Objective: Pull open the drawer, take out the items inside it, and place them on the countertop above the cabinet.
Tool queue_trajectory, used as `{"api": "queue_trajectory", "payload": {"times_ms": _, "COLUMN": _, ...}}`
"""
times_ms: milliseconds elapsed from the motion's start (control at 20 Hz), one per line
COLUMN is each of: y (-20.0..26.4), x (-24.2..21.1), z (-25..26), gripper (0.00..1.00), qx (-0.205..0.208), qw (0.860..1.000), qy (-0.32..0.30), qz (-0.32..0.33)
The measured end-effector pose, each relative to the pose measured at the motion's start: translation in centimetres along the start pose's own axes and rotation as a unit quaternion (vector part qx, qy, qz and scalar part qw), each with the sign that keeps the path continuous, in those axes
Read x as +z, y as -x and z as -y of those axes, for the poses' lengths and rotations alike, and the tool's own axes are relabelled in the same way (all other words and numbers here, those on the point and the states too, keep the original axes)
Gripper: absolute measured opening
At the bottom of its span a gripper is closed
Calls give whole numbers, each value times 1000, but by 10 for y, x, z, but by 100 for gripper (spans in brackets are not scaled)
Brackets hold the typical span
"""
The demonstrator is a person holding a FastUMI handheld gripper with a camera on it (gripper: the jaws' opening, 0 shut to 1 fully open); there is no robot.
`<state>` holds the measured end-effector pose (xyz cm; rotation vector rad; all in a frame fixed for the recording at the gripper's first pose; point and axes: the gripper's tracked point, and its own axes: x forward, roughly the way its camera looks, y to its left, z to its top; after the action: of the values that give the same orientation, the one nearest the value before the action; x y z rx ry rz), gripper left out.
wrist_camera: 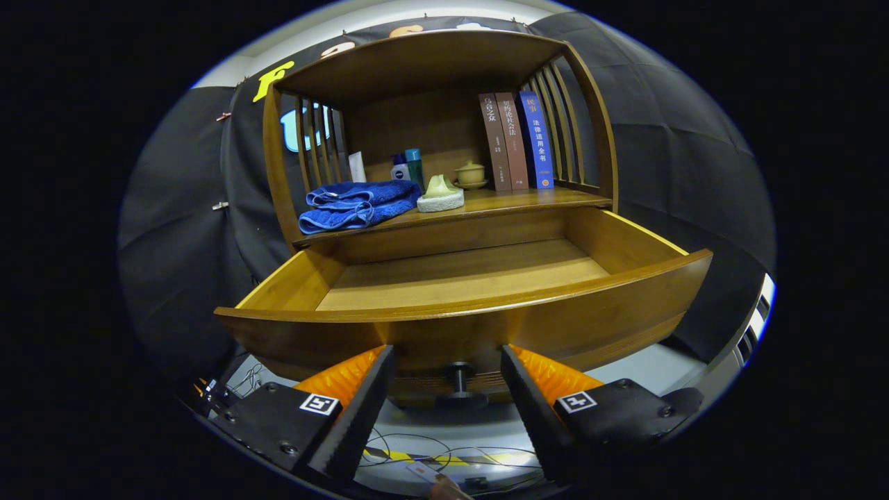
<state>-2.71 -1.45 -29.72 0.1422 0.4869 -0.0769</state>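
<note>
Gripper view: gripper (446, 375) fingers spread wide, flanking the knob (458, 384) untouched; drawer (486, 323) pulled fully out, its front edge just ahead.

The gripper (446, 361) shows as two wedge-shaped fingers (361, 410), spread apart, each broad at the base and narrowing toward a blunt tip — their inner faces carry a ribbed, ridged texture. Behind each finger sits a flat, angular mounting block (278, 413) with rounded corners, fastened by small round screws set near its edges. On top of each block is a small square marker (319, 403) — a white tag printed with a blocky black pattern — one on the left block and a matching one on the right.
</note>
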Motion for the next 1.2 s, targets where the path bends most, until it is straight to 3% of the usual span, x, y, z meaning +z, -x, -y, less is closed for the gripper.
{"api": "queue_trajectory", "payload": {"times_ms": 1200, "y": -151, "x": 66, "z": -1, "gripper": 98, "qx": -8, "qw": 1000, "qy": 17, "qz": 22}}
